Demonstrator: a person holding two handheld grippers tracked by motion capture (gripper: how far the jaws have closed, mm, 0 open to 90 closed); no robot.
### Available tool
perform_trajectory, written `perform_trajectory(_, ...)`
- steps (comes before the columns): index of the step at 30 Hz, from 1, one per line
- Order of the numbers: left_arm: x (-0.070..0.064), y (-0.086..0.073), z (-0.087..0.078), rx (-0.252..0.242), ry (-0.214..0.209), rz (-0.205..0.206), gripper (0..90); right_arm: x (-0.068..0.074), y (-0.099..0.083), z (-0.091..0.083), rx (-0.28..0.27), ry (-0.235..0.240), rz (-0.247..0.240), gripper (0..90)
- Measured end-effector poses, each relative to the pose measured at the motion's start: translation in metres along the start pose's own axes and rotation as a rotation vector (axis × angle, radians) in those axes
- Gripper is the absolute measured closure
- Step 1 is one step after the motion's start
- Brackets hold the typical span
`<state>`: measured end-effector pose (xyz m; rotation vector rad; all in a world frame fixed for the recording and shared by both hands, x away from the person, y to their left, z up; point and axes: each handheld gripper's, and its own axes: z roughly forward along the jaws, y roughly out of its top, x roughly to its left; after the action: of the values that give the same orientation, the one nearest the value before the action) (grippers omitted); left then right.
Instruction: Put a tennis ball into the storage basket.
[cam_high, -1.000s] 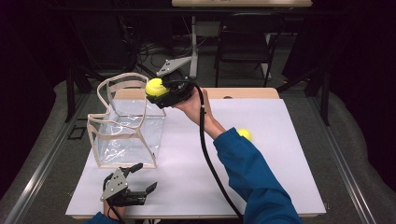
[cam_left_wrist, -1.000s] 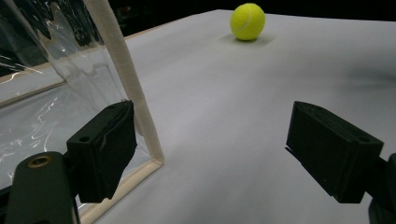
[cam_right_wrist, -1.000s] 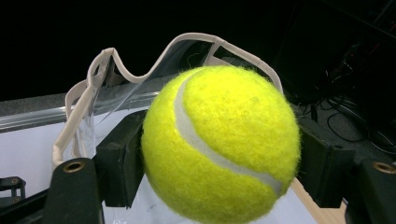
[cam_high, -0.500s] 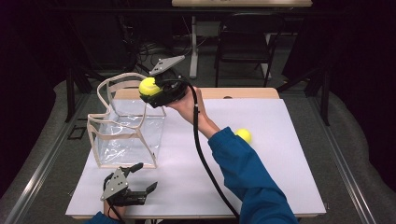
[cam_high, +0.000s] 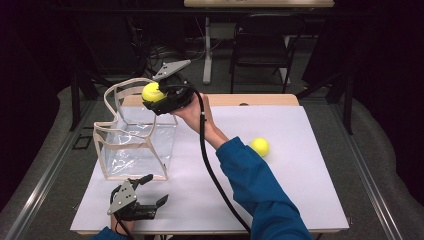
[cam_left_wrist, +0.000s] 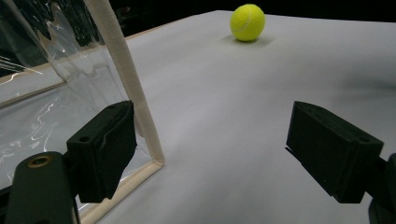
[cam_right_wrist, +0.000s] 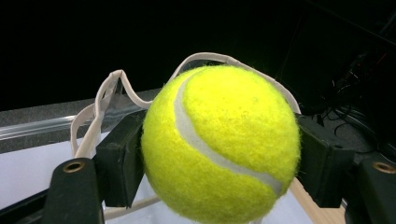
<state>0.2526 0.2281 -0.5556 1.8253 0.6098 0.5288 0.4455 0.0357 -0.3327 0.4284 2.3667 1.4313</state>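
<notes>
Yellow tennis ball (cam_right_wrist: 219, 144) clamped between our right gripper (cam_high: 159, 96) jaws, held above far rim of clear bag (cam_high: 135, 145). Bag mouth just below and ahead of that gripper. Our left gripper (cam_high: 150, 192) rests spread wide, holding nothing, bag corner just beside its jaw. Second ball (cam_high: 259, 146) well apart on white table (cam_high: 310, 175). Risk we judge: release too near floppy rim, ball clips trim, bounces out.

I see a round fuzzy yellow ball (cam_high: 259, 146) lying by itself on the flat white table top (cam_high: 310, 190), near its right edge. Past the far edge, a black metal chair (cam_high: 260, 50) stands on the grey floor (cam_high: 45, 165).
</notes>
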Motion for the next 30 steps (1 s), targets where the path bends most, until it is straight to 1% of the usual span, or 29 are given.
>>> perform_trajectory(1, 0.0, 0.0, 0.0, 0.0, 0.005, -0.001, 15.8, 0.001, 0.0, 0.001, 0.004, 0.002, -0.002, 26.3)
perform_trajectory(5, 0.001, 0.0, 0.0, -0.004, -0.004, -0.003, 15.8, 0.003, 0.002, 0.005, 0.008, 0.003, -0.007, 26.3)
perform_trajectory(6, 0.001, 0.0, 0.0, 0.004, -0.009, -0.002, 15.8, 0.003, 0.002, 0.005, 0.008, 0.003, -0.007, 26.3)
perform_trajectory(9, 0.001, 0.0, 0.0, 0.005, -0.01, 0.0, 15.8, 0.004, 0.002, 0.008, 0.011, 0.005, -0.006, 26.3)
perform_trajectory(12, 0.001, 0.0, 0.0, 0.005, -0.008, -0.002, 15.8, 0.004, 0.001, 0.01, 0.012, 0.006, -0.007, 26.3)
perform_trajectory(13, 0.001, 0.0, 0.001, -0.001, -0.001, -0.004, 15.8, 0.005, 0.001, 0.012, 0.016, 0.008, -0.006, 26.2)
perform_trajectory(19, 0.001, 0.0, 0.0, -0.005, -0.003, -0.002, 15.8, 0.007, 0.002, 0.016, 0.012, 0.012, -0.008, 26.2)
perform_trajectory(22, 0.001, 0.0, 0.0, 0.004, -0.002, -0.002, 15.8, 0.008, 0.002, 0.017, 0.011, 0.013, -0.009, 26.2)
perform_trajectory(24, 0.001, 0.0, 0.001, -0.001, 0.0, -0.002, 15.8, 0.009, 0.001, 0.02, 0.016, 0.015, -0.006, 26.2)
perform_trajectory(28, 0.001, 0.0, 0.001, -0.003, -0.004, -0.002, 15.8, 0.01, 0.001, 0.023, 0.015, 0.014, -0.004, 26.2)
perform_trajectory(29, 0.001, 0.0, 0.0, 0.005, -0.009, 0.0, 15.8, 0.01, 0.001, 0.024, 0.013, 0.014, -0.004, 26.2)
perform_trajectory(30, 0.001, 0.0, 0.0, -0.004, -0.003, -0.002, 15.8, 0.01, 0.001, 0.024, 0.012, 0.015, -0.004, 26.2)
